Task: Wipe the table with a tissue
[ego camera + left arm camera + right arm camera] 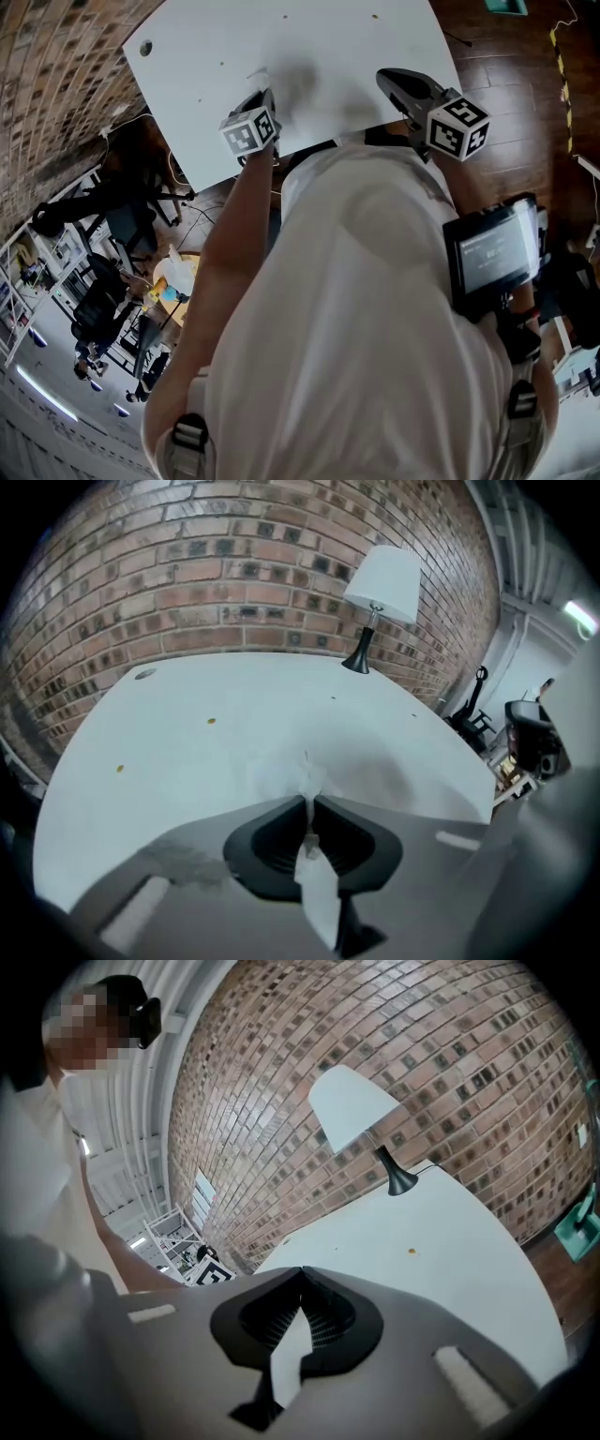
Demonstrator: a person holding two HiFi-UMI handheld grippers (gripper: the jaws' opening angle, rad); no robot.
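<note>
Left gripper (307,802) pinches a tissue (316,892) against the white table (187,752) by a brick wall (234,574); right gripper (301,1272) closed, empty

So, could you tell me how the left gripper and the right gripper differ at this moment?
The left gripper is clamped on a white tissue, while the right gripper is shut with nothing between its jaws. The left gripper tilts steeply down at the white table, with the tissue at its surface; the right gripper points nearly level across it toward the lamp. Both have dark jaws closed at the tips.
</note>
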